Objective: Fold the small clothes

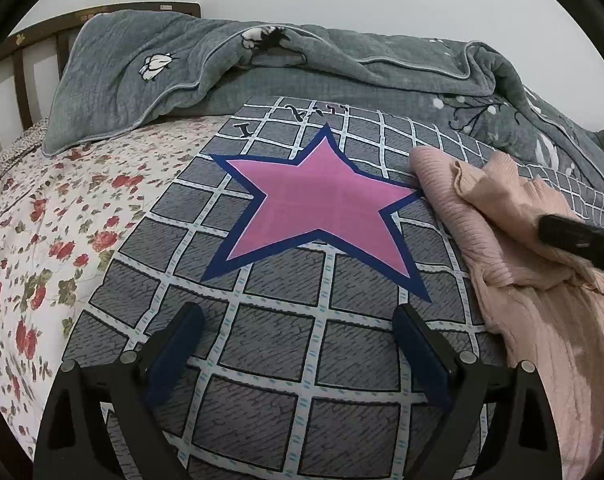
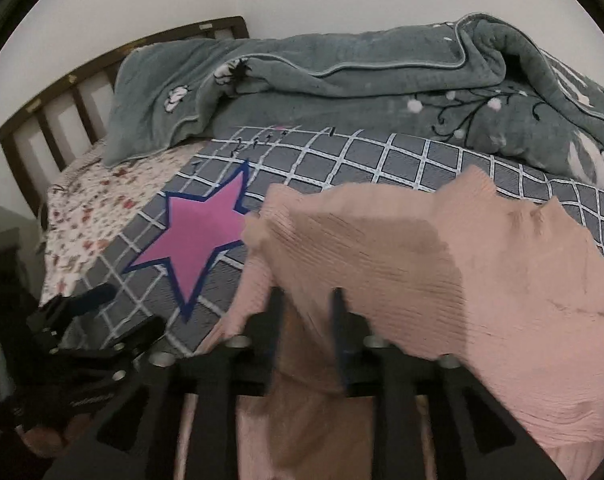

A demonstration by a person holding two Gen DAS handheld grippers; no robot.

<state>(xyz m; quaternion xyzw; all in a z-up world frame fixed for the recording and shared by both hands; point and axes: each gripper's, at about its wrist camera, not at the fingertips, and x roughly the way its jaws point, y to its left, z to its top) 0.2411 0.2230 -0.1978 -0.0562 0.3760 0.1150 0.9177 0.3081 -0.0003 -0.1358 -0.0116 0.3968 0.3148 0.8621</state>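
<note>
From my left wrist camera, at nine o'clock, I see the floral bedsheet (image 1: 53, 216), and at the centre the grey checked cloth (image 1: 261, 344) with its pink star (image 1: 322, 208) spread flat over the bed. My left gripper (image 1: 297, 344) hangs just above that checked cloth at six o'clock, its two blue-padded fingers (image 1: 173, 356) spread wide with nothing between them. Behind, at twelve o'clock, the grey-green quilt (image 1: 261, 64) lies bunched against the wall, with the wooden headboard (image 1: 21, 60) at ten o'clock. At three o'clock sits the task's thing, the pink ribbed knit garment (image 1: 514, 264), rumpled on the right part of the checked cloth, one edge touching the star's right tip. From the right wrist camera my right gripper (image 2: 308, 320) is at six o'clock with its fingers drawn close on a fold of that garment (image 2: 442, 264), which rises and drapes over them; the picture is blurred there, so how firm the bite is I cannot tell. I judge the knit light, soft and stretchy, limp enough to sag and bunch wherever it is unsupported, and not slippery on cloth. I would take it at a hem or shoulder corner, each gripper pinching one, so the panel hangs flat before folding.
</note>
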